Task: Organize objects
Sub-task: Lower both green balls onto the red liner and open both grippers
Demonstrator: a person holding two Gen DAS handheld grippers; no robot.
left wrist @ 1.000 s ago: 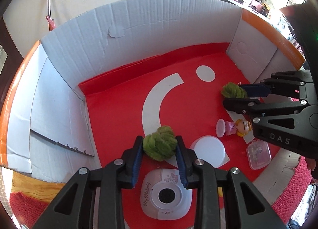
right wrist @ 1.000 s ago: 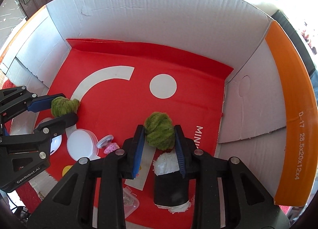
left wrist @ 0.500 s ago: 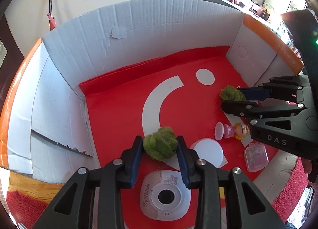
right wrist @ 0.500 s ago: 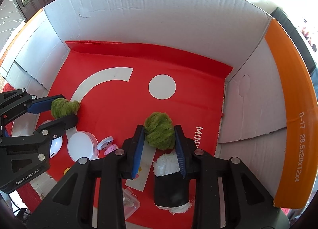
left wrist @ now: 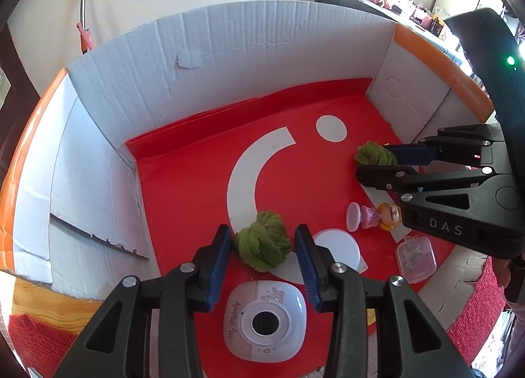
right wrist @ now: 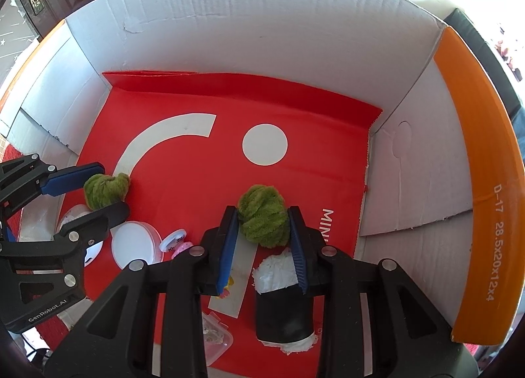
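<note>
In the left wrist view, a green yarn ball [left wrist: 262, 240] is seen between the pads of the left gripper [left wrist: 262, 266], low over the red liner [left wrist: 197, 188] of the cardboard box [left wrist: 229, 50]. The jaws have just been opening; a gap shows on either side of the ball, so it is judged released. A white "My Melody" device [left wrist: 265, 319], a white lid [left wrist: 334, 247], a doll [left wrist: 377, 215] and a clear case [left wrist: 415, 256] lie nearby. The right gripper [left wrist: 374, 161] is seen at the right edge.

In the right wrist view, a second yarn ball [right wrist: 262, 214] is clamped between the right gripper's [right wrist: 264, 233] pads, above a black roll [right wrist: 282, 306]. The first ball [right wrist: 105, 189] sits between the left gripper's [right wrist: 108, 188] parted jaws.

The placing step is judged in hand: the left ball is set down, the right one not yet. Next, the left gripper must be lifted clear without snagging the yarn, and the right ball lowered and let go.
</note>
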